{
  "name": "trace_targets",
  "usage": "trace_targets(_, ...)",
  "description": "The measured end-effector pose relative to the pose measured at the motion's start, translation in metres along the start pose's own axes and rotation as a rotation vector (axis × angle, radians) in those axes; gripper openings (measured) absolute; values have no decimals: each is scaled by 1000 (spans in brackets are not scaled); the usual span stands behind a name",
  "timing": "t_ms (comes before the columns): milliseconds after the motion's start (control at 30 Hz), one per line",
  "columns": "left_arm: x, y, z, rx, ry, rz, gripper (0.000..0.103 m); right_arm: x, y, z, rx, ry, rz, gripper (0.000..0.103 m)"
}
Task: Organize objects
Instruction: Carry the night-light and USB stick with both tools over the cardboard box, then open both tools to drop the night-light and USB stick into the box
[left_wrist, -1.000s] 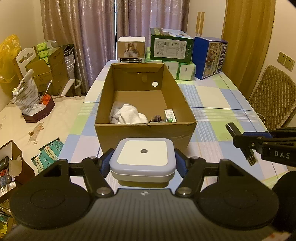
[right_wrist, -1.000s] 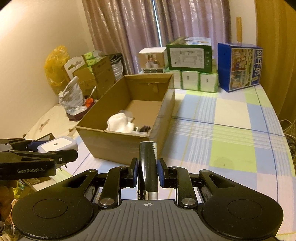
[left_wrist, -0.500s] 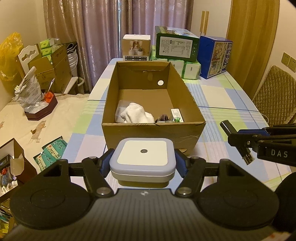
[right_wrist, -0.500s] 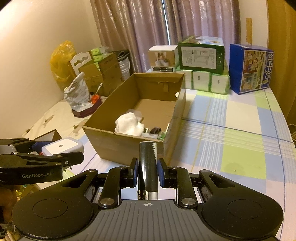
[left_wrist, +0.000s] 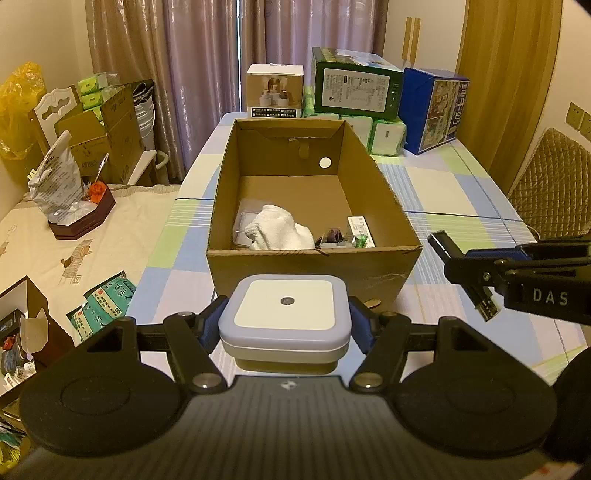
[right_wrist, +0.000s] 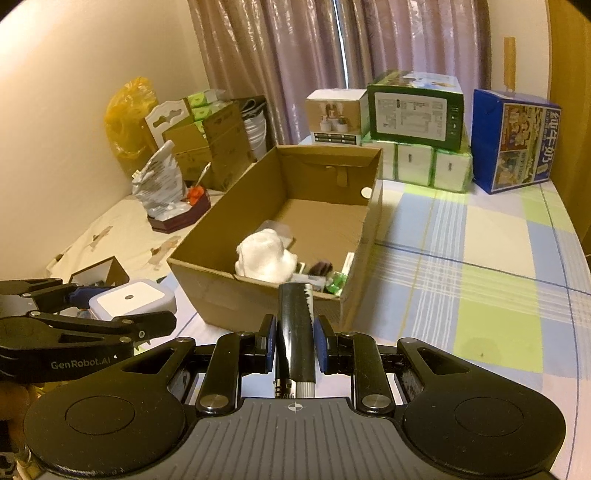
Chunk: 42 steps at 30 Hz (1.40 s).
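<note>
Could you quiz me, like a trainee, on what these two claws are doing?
1. True or false: the left claw grips a square white night light.
2. What does the right claw hold? A) spoon B) black cylindrical stick C) sock
3. Where does the white cloth lie?

Key: 1 true. 2 B, the black cylindrical stick. 3 Inside the open cardboard box, at its near end.
</note>
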<state>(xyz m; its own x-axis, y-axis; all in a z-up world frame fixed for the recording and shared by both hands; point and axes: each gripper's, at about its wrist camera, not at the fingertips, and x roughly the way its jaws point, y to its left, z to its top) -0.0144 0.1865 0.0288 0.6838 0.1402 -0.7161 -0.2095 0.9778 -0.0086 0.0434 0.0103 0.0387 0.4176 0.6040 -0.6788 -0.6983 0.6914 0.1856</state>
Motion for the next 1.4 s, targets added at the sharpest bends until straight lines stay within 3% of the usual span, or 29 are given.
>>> trace_targets(533, 23, 14, 37, 42, -4, -1, 63, 29, 3, 38, -36, -4, 12, 19)
trace_targets(833, 58, 26, 81, 61, 1, -27, 63, 68, -6, 66, -35, 32, -2, 19)
trace_targets(1400, 129, 26, 115, 111, 54, -82, 64, 127, -36, 85, -23, 88, -21, 19)
